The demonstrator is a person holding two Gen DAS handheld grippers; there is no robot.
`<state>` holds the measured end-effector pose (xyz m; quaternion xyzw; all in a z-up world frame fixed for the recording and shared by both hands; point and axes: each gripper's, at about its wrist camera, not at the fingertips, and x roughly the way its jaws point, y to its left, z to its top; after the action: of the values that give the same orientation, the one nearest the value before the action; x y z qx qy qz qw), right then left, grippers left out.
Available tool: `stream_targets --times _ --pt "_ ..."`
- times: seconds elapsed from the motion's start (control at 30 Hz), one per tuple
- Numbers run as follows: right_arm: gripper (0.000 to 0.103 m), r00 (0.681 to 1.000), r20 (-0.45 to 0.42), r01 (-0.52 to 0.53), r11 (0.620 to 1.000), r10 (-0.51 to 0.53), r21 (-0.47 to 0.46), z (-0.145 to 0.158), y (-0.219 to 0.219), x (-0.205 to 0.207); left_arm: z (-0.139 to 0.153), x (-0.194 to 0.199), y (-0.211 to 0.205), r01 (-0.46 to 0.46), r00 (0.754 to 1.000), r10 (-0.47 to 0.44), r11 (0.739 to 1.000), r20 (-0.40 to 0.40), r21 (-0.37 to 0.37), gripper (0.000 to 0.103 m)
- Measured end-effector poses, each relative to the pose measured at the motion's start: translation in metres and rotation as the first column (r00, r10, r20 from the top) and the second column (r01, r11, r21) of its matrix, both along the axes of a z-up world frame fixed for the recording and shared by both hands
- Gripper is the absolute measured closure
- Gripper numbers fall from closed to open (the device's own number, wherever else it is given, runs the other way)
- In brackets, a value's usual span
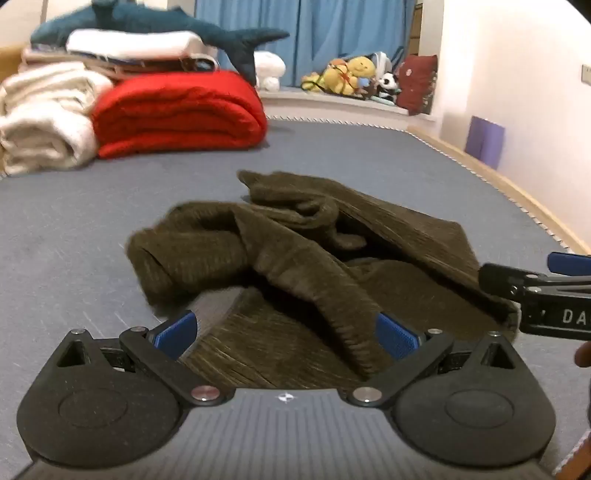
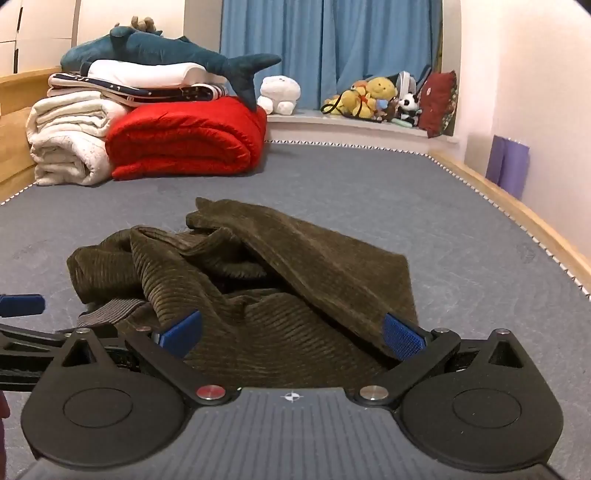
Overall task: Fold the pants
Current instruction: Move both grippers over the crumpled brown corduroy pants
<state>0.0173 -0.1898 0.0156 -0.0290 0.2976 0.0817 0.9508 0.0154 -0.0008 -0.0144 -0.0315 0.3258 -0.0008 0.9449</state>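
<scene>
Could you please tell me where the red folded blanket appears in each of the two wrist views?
Left wrist: red blanket upper left, beyond the crumpled pants.
Right wrist: red blanket upper left, slightly nearer the middle.
Shared landmark: the plush shark lying on the stacked bedding above it.

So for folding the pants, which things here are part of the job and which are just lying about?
Part of the job:
- brown corduroy pants, crumpled on the mattress
- left gripper, open
- right gripper, open

Lying about:
- red blanket
- white blanket
- plush shark
- stuffed toys
</scene>
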Motion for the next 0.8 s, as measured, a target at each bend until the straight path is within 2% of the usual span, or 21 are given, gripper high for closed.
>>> stream_targets --times 0.1,0.2,0.4,0.8 --pt "0.001 1.000 0.006 0.012 1.000 -0.012 -0.005 0.000 -0.002 0.000 -0.004 0.004 0.005 -0.006 1.000 0.005 1.000 -0.024 -0.025 0.000" --pt "0.001 1.000 -0.014 0.027 1.000 -0.027 0.007 -0.001 -0.005 0.001 -0.005 0.003 0.005 0.034 0.999 -0.036 0.998 -0.030 -0.061 0.000" --pt "0.001 0.999 -0.050 0.015 1.000 -0.014 0.019 -0.002 -0.003 0.003 -0.009 0.003 -0.002 0.041 0.998 -0.043 0.999 -0.045 -0.032 0.000" --pt "0.001 1.000 -0.026 -0.012 1.000 0.012 0.012 -0.002 0.003 -0.002 -0.010 0.001 -0.004 0.049 0.996 -0.052 0.998 -0.073 -0.038 0.000"
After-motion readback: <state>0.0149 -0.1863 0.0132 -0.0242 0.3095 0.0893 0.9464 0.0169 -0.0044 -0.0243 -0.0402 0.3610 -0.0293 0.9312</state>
